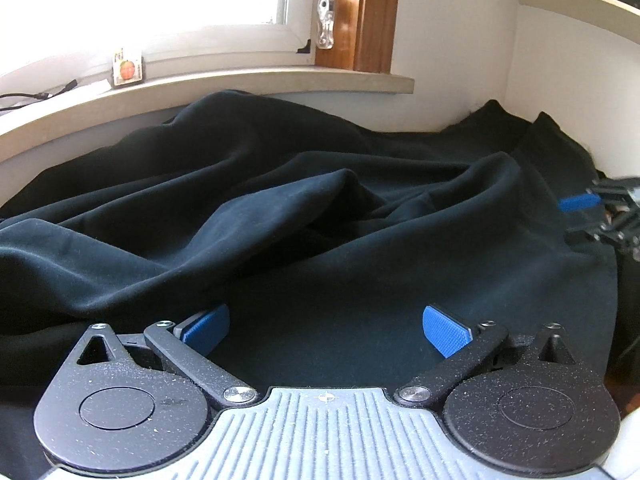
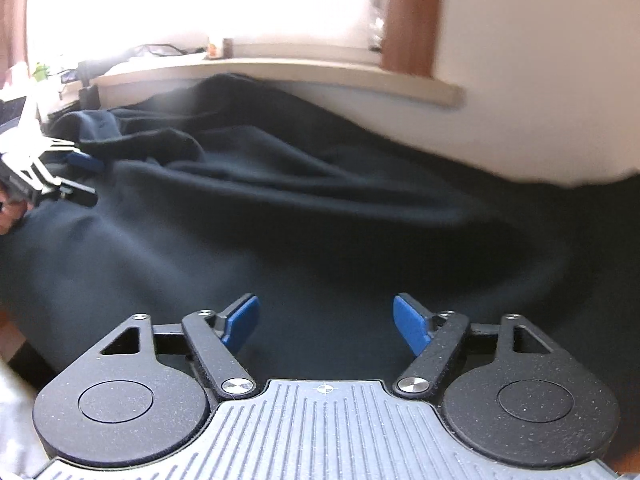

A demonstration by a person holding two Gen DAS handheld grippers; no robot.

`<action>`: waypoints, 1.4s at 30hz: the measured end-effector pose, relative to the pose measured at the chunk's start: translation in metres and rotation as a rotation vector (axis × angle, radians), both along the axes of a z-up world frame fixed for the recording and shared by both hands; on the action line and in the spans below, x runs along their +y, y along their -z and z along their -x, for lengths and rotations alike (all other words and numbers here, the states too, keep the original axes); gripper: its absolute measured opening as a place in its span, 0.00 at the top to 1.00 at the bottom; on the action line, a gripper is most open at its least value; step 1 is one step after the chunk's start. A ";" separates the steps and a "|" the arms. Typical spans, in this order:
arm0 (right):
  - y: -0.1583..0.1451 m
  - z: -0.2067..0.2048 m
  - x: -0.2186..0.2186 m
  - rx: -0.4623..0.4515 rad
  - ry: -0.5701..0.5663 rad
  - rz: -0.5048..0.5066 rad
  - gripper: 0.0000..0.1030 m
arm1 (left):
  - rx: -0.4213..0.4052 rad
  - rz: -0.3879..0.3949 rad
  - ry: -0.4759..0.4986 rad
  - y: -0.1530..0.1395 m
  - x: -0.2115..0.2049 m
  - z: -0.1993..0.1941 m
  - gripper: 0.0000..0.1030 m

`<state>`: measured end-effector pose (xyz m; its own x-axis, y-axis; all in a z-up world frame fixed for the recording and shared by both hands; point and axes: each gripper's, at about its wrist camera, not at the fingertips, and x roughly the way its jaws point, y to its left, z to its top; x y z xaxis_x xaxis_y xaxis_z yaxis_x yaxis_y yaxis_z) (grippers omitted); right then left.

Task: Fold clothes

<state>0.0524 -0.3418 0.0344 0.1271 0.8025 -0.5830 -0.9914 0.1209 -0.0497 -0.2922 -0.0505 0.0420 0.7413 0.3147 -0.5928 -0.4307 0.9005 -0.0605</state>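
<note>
Garment: a large black garment of soft, matte cloth (image 1: 304,208) lies spread over the work surface under the pale stone window sill (image 1: 256,84). It is not flat — long ridges and a deep hollow run across its middle, and its far edge climbs against the white wall (image 1: 452,60).
Near part: the cloth in front of both cameras is smoother than the middle.
Left gripper: the black left gripper with blue ribbed pads (image 1: 326,328) is spread wide, nothing between the pads, low over the near cloth.
Right gripper: the black right gripper with blue pads (image 2: 326,324) also stands apart and holds nothing; its picture is blurred, so fine folds cannot be read.
Spacing: each gripper shows at the side edge of the other's view, so they are well apart along the near side.
Step in hand: I judge that the garment is not neatly folded now — whether it is being laid out or is in the middle of a fold, the pictures do not settle.
Next move: any grasp calls for a clear edge or corner, taken by both grippers with even tension, so that the ridges do not get trapped.
</note>
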 end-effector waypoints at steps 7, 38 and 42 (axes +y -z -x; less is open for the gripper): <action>-0.002 -0.010 0.074 0.034 -0.047 -0.036 0.24 | 0.001 -0.004 0.002 -0.001 -0.003 0.003 0.00; -0.011 0.037 0.120 0.019 -0.183 -0.072 0.42 | -0.054 -0.007 -0.189 -0.023 0.005 0.079 0.00; -0.026 0.100 0.170 0.011 -0.356 -0.081 0.42 | -0.063 -0.017 -0.283 -0.030 0.012 0.123 0.00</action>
<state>-0.0478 -0.1713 0.0608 -0.1750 0.8389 -0.5153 -0.9725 -0.2291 -0.0428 -0.4151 -0.0388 0.0716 0.6579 0.5238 -0.5410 -0.6607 0.7463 -0.0810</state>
